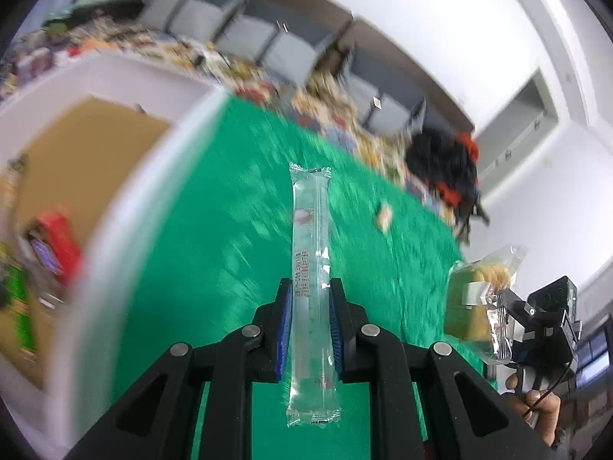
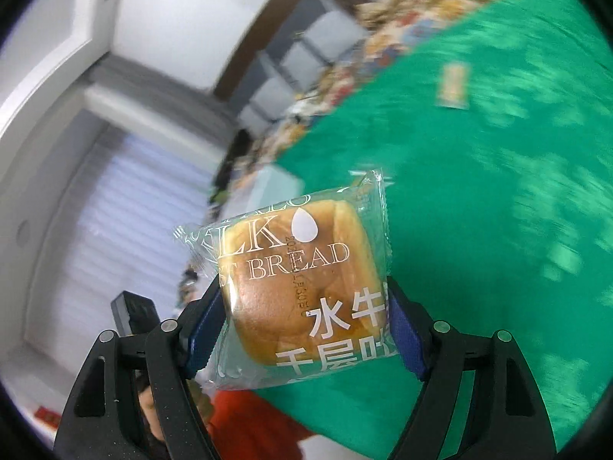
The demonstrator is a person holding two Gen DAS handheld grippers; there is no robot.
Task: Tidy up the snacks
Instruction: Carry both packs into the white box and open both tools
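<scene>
Left gripper (image 1: 310, 295) pinches a clear stick packet (image 1: 311, 268); right gripper (image 2: 304, 322), wide, clamps a bread pack (image 2: 295, 291).

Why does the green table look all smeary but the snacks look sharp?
Left wrist view: the green cloth and white box are streaked by motion blur, while the clear stick packet in the left tool stays crisp. Right wrist view: same smear on the cloth, sharp print on the bread packet in the right tool. Both bend at the edges, fisheye.
</scene>
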